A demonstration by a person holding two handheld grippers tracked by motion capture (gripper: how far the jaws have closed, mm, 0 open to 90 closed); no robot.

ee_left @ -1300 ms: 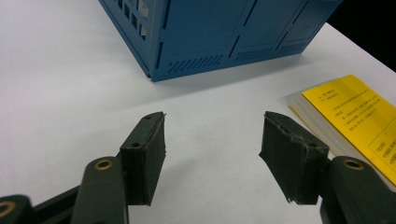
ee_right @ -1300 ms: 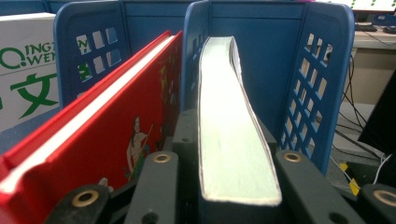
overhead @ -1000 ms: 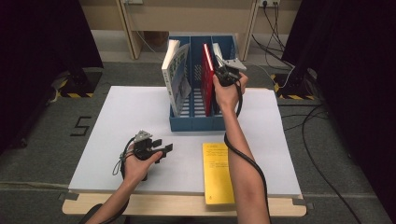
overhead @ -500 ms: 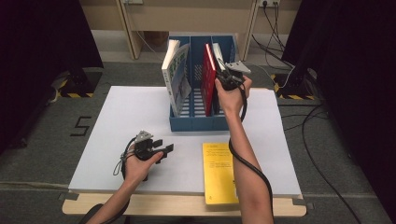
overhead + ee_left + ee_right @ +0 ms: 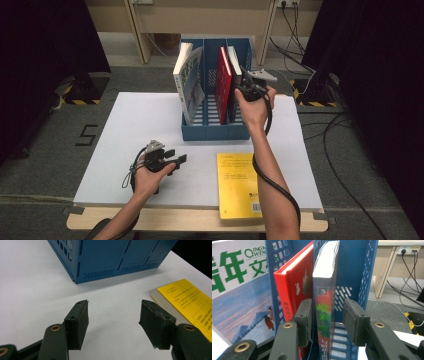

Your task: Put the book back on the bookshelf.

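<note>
Right tool (image 5: 325, 322) jaws just opening, released, astride dark book (image 5: 324, 305) | left tool (image 5: 113, 322) open, empty

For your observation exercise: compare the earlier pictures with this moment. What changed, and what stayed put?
The right claw has just been opening, letting go of the dark book standing in the blue rack, and drew back slightly. The left claw, yellow book and red book stayed put.
</note>
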